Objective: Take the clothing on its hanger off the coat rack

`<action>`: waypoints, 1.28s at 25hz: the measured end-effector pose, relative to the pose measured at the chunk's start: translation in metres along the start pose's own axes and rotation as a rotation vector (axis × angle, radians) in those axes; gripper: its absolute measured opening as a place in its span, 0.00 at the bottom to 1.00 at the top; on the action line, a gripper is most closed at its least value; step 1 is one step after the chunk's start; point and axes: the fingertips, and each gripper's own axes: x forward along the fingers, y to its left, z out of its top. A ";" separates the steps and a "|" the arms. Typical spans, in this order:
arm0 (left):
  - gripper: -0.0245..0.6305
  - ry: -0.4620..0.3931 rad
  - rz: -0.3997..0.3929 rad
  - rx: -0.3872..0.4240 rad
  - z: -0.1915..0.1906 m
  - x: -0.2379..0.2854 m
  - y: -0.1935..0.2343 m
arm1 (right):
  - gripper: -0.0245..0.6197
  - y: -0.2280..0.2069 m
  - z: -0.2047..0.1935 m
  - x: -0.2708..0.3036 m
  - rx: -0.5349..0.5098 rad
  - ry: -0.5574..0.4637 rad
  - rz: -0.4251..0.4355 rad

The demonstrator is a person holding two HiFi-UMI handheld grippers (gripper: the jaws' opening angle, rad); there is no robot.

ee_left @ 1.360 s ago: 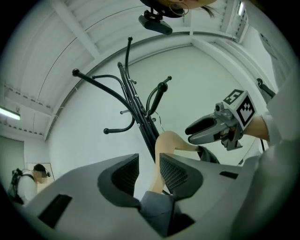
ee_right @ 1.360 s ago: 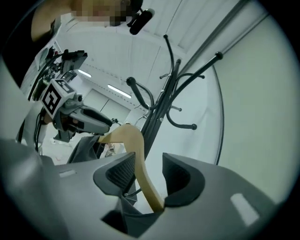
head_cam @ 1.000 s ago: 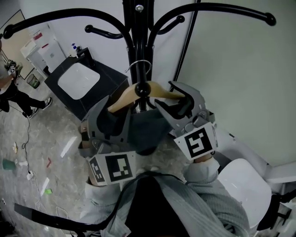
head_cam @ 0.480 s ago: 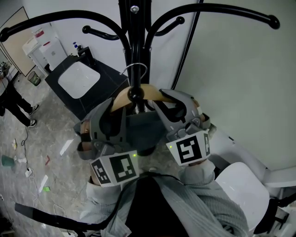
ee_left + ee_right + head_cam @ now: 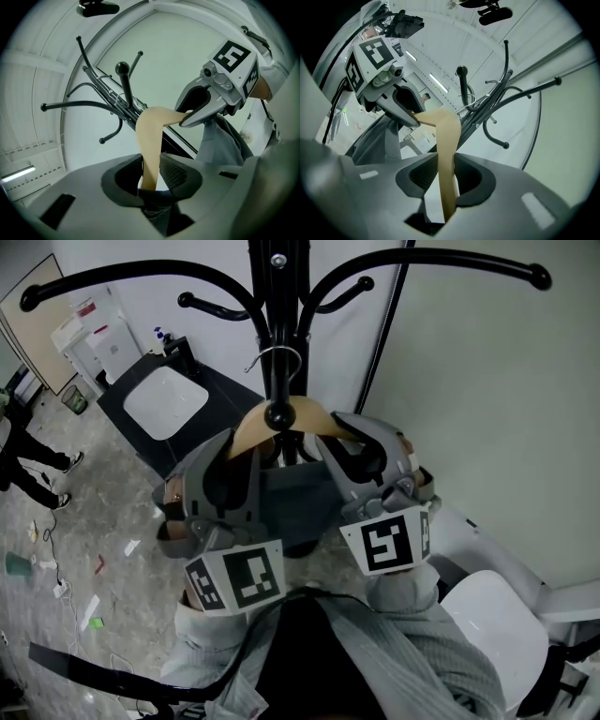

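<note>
A wooden hanger (image 5: 302, 416) hangs by its metal hook (image 5: 277, 356) on the black coat rack (image 5: 274, 306), behind one of the rack's knobbed pegs. Dark grey clothing (image 5: 298, 502) drapes from it. My left gripper (image 5: 240, 454) is shut on the hanger's left arm (image 5: 151, 145); the clothing bunches just under the jaws. My right gripper (image 5: 343, 442) is shut on the right arm (image 5: 447, 154). Each gripper view shows the other gripper across the hanger: the right gripper (image 5: 212, 96) and the left gripper (image 5: 389, 93).
The rack's curved arms (image 5: 441, 259) spread overhead on both sides. A black counter with a white basin (image 5: 165, 399) stands behind left. A white chair (image 5: 495, 626) is at lower right. A person (image 5: 21, 442) stands at far left on a littered floor.
Both grippers have closed from wide open onto the hanger's arms. The hanger's hook sits slightly higher against the pole.
</note>
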 end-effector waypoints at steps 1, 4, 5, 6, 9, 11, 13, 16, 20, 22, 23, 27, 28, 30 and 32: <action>0.21 -0.013 0.006 0.005 0.005 -0.003 0.003 | 0.20 -0.003 0.005 -0.003 -0.009 -0.008 -0.010; 0.21 -0.065 0.023 0.022 0.025 -0.011 0.010 | 0.20 -0.018 0.021 -0.014 -0.039 -0.037 -0.056; 0.21 -0.086 0.026 0.027 0.033 -0.012 0.011 | 0.20 -0.023 0.024 -0.019 -0.045 -0.037 -0.072; 0.21 -0.108 0.026 0.031 0.040 -0.013 0.011 | 0.20 -0.028 0.025 -0.024 -0.047 -0.029 -0.088; 0.21 -0.163 -0.007 0.036 0.059 -0.010 0.003 | 0.20 -0.042 0.021 -0.042 -0.051 0.005 -0.142; 0.21 -0.196 -0.040 0.037 0.071 -0.008 -0.007 | 0.20 -0.048 0.014 -0.055 -0.047 0.035 -0.177; 0.21 -0.228 -0.077 0.037 0.081 -0.006 -0.021 | 0.20 -0.052 0.004 -0.071 -0.039 0.075 -0.211; 0.21 -0.272 -0.138 0.031 0.094 -0.001 -0.046 | 0.20 -0.057 -0.014 -0.094 -0.031 0.142 -0.258; 0.21 -0.294 -0.214 0.023 0.104 0.006 -0.078 | 0.20 -0.058 -0.040 -0.118 -0.002 0.215 -0.293; 0.21 -0.312 -0.251 0.021 0.112 0.007 -0.093 | 0.20 -0.059 -0.050 -0.133 0.005 0.254 -0.318; 0.21 -0.322 -0.269 0.019 0.115 0.007 -0.101 | 0.20 -0.059 -0.055 -0.140 0.003 0.274 -0.329; 0.21 -0.354 -0.346 0.005 0.120 0.016 -0.131 | 0.21 -0.056 -0.077 -0.159 0.018 0.348 -0.364; 0.21 -0.360 -0.361 0.004 0.121 0.017 -0.138 | 0.21 -0.055 -0.082 -0.163 0.024 0.365 -0.372; 0.21 -0.363 -0.384 0.007 0.123 0.020 -0.150 | 0.21 -0.054 -0.092 -0.171 0.027 0.401 -0.382; 0.21 -0.367 -0.411 0.012 0.126 0.020 -0.162 | 0.21 -0.052 -0.100 -0.181 0.031 0.436 -0.392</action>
